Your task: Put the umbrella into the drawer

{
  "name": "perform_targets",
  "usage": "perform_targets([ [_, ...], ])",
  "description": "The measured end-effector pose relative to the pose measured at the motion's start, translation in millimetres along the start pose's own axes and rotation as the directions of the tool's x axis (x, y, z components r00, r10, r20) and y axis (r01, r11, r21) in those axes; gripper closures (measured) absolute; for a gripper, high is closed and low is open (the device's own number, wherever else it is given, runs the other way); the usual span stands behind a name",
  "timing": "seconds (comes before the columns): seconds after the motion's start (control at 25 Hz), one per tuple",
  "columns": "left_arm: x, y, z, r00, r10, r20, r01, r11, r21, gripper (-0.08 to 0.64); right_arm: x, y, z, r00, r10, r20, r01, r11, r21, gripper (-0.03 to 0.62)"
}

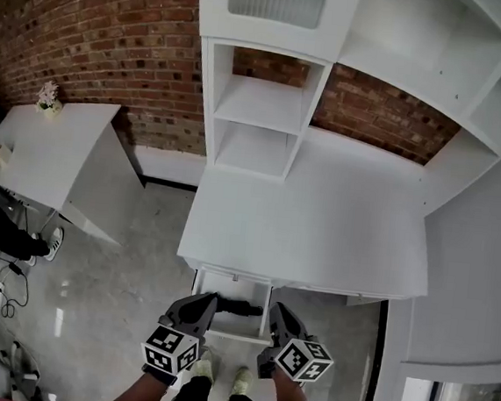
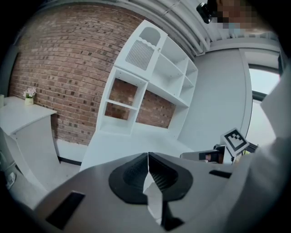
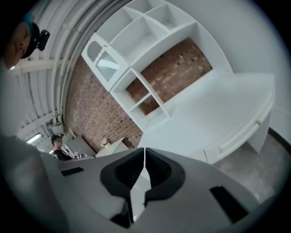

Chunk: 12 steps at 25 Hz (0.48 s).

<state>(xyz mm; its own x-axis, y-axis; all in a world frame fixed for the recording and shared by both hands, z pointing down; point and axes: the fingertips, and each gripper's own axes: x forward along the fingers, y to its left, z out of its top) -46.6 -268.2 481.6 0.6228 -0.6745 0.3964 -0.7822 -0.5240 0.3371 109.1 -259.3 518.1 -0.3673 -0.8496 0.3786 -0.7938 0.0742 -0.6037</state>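
The left claw (image 1: 203, 307) and right claw (image 1: 280, 318) were both shut and empty, flanking the open drawer (image 1: 235, 287) under the white worktop's (image 1: 319, 219) 6 o'clock edge. The dark umbrella (image 1: 240, 307) lay inside the drawer, with open floor (image 1: 117, 306) toward 9 o'clock.

Left gripper (image 1: 204, 304) and right gripper (image 1: 280, 316) hang side by side, fingers closed.
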Motion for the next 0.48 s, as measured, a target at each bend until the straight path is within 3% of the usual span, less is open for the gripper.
perform_targets([
  [0.16, -21, -12, 39, 1.0, 0.015, 0.021, -0.015, 1.0, 0.014, 0.552, -25, 39, 45, 0.999, 0.027, 0.021, -0.023, 0.983, -0.181, 0.583],
  [0.48, -56, -49, 103, 0.995, 0.002, 0.099, -0.008, 0.998, 0.063, 0.552, -58, 82, 100, 0.995, 0.093, 0.039, -0.08, 0.964, -0.255, 0.583],
])
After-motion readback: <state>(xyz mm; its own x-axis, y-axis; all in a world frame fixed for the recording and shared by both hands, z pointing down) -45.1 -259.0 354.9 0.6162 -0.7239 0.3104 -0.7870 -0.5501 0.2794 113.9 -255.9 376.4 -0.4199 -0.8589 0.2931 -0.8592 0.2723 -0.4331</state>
